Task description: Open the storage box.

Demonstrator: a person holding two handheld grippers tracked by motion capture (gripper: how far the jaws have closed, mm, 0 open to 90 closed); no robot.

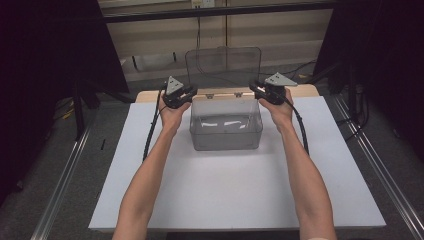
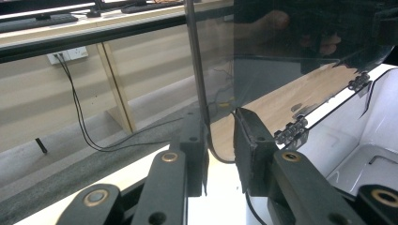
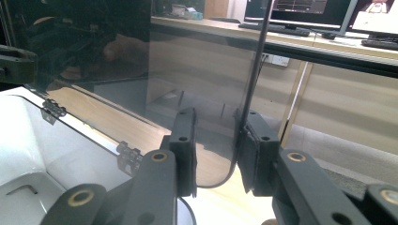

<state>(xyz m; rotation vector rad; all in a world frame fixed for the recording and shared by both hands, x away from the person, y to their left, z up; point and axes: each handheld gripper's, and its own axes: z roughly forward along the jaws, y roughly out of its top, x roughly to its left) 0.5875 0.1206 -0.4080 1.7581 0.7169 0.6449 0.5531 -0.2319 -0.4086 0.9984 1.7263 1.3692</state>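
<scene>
A clear plastic box (image 1: 226, 125) stands on the white table (image 1: 235, 195), toward its far edge and midway between the person's two hands. Its long axis runs from left to right across the table, and its open mouth faces up. The tinted lid (image 1: 223, 67) stands upright from the rear rim on small hinges (image 2: 292, 129), its broad face turned toward the person and its own long axis also running left to right.

The left gripper (image 1: 186, 94) sits at the lid's lower left corner, just beside the box's rear left corner. In the left gripper view the lid's thin edge (image 2: 199, 79) passes between the two black jaws and lies against one of them, with a clear gap to the other; the jaws stand only a little apart, and a firm pinch cannot be told.

The right gripper (image 1: 257, 90) sits at the lid's lower right corner, mirroring the left. In the right gripper view the lid edge (image 3: 256, 65) drops between its jaws close against one pad, with open space to the other, so the jaws stand spread around the lid, not pressed on it.
</scene>
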